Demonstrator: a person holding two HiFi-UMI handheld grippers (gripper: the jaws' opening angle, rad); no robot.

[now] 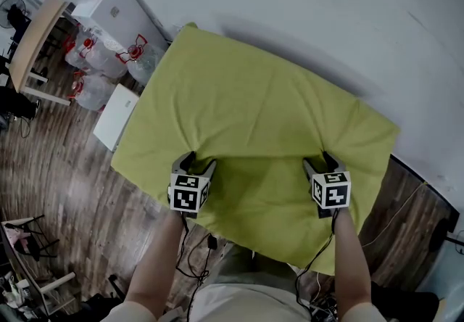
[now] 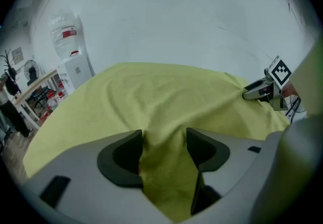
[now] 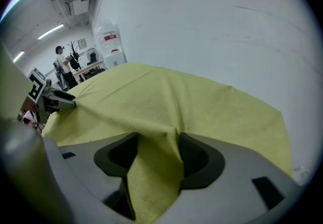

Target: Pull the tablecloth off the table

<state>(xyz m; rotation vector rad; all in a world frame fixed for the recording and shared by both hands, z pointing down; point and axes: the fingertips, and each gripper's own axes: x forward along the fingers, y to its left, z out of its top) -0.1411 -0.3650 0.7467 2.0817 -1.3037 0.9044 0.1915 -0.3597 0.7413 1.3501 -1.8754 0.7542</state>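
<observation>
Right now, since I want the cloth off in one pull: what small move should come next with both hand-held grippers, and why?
Probably draw both back toward the body, evenly and together. The left hand-held gripper and the right hand-held gripper each pinch a raised fold of the yellow tablecloth near its near edge, while the rest lies spread out.

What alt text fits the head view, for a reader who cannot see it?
Seen from above, a person's left gripper and right gripper each pinch a fold near the front edge of a yellow-green tablecloth spread out beside a white wall. Wooden floor and water bottles lie to the left.
</observation>
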